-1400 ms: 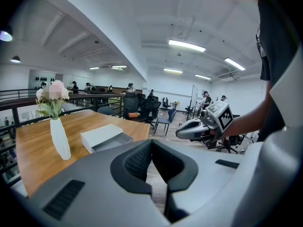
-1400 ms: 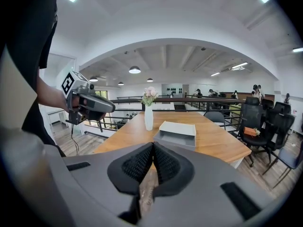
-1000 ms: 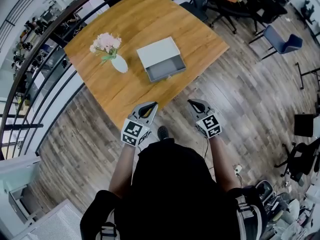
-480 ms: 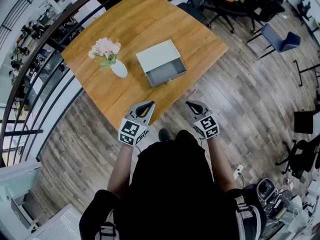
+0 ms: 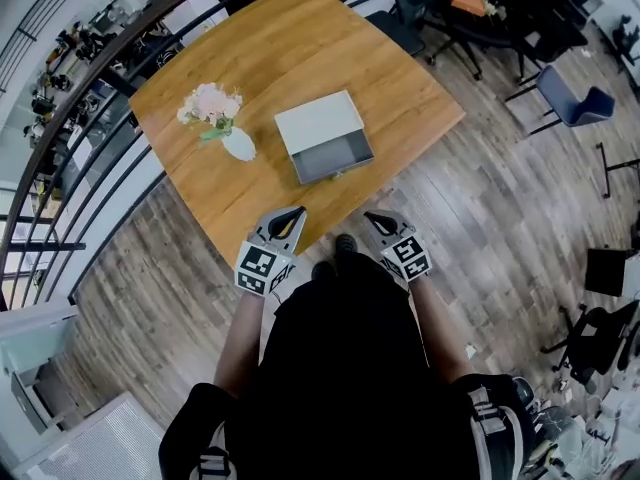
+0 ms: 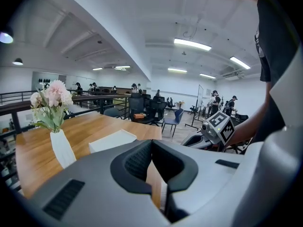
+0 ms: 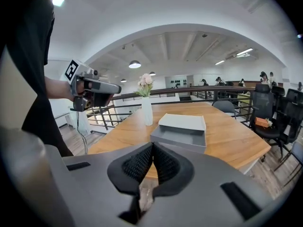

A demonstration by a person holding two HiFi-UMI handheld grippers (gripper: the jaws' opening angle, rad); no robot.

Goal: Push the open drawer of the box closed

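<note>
A pale grey box (image 5: 318, 121) lies on the wooden table (image 5: 280, 48), its grey drawer (image 5: 334, 157) pulled out toward the table's near edge. In the right gripper view the box (image 7: 182, 122) and open drawer (image 7: 178, 139) sit ahead, past the shut jaws. My left gripper (image 5: 296, 212) hovers at the table's near edge, short of the drawer, jaws shut on nothing. My right gripper (image 5: 369, 216) hangs over the floor just off the table edge, also shut and empty. In the left gripper view only the box top (image 6: 112, 140) shows.
A white vase with pink flowers (image 5: 228, 130) stands left of the box. A dark railing (image 5: 100, 58) runs along the table's far-left side. Office chairs (image 5: 560, 98) stand at the upper right on the plank floor.
Both grippers have come forward toward the table; the left one now reaches its near edge. The box and drawer have not moved.
</note>
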